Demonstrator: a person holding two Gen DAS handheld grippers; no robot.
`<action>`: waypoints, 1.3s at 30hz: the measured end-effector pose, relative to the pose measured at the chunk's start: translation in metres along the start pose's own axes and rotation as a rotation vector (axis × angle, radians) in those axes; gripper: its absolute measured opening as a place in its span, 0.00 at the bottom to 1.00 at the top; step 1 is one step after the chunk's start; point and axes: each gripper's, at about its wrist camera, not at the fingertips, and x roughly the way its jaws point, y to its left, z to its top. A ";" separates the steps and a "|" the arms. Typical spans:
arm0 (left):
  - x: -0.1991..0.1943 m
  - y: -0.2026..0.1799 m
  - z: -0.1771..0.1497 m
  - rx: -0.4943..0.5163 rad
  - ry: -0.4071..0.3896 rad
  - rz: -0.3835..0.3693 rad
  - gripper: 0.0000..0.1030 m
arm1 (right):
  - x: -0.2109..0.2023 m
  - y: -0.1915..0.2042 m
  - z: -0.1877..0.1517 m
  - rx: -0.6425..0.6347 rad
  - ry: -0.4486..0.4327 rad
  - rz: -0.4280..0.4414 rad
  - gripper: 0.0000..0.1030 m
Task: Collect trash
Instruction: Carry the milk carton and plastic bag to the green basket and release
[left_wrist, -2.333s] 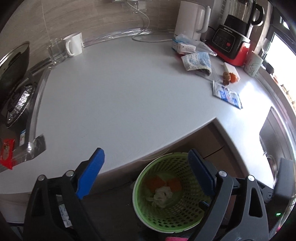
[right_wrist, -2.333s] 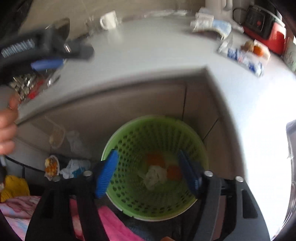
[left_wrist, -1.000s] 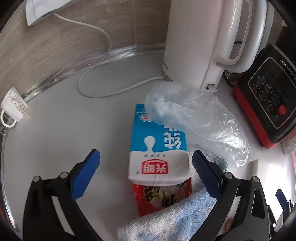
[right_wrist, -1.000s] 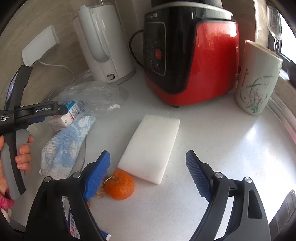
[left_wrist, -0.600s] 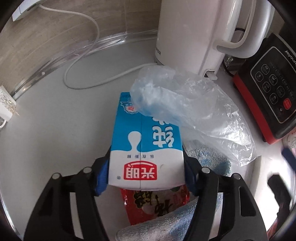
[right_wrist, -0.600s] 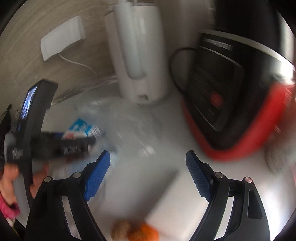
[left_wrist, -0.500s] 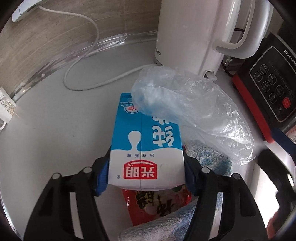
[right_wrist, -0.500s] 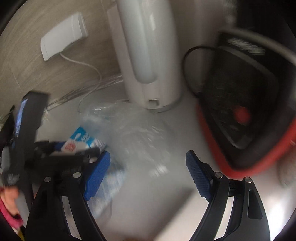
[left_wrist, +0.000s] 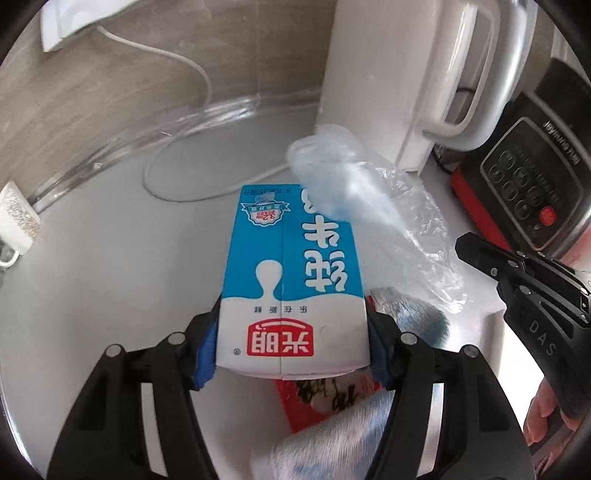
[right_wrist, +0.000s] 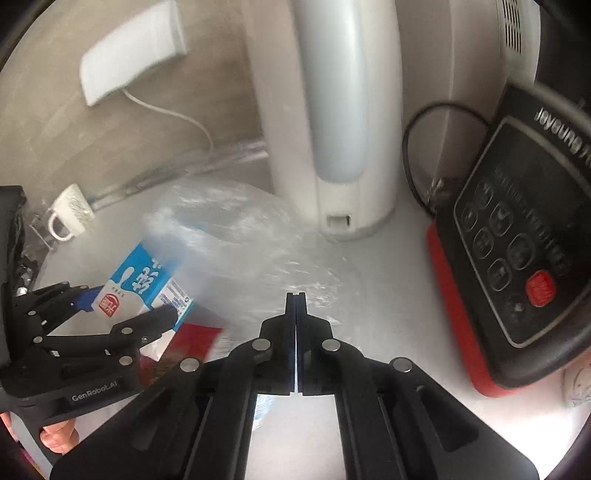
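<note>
Left wrist view: left gripper (left_wrist: 291, 343) pinches the blue-and-white milk carton (left_wrist: 291, 280); right gripper (right_wrist: 296, 295), pressed together, nips the clear plastic bag (right_wrist: 236, 236).

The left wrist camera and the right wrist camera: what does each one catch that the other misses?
Only the left view shows the blue-and-white cloth under the carton.

Only the right view shows the right tongs shut on the plastic bag's edge, and the black cord.

Both show the left tongs gripping the milk carton, the white kettle and the red-and-black appliance.
</note>
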 end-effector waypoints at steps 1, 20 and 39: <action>-0.009 0.003 -0.002 -0.004 -0.009 -0.006 0.60 | -0.008 0.004 0.000 -0.005 -0.014 0.003 0.01; -0.024 0.036 -0.027 -0.064 -0.011 0.020 0.60 | 0.030 0.000 0.007 -0.132 0.078 -0.116 0.98; -0.131 0.065 -0.079 -0.057 -0.122 -0.011 0.60 | -0.080 0.036 -0.008 -0.033 -0.079 -0.074 0.03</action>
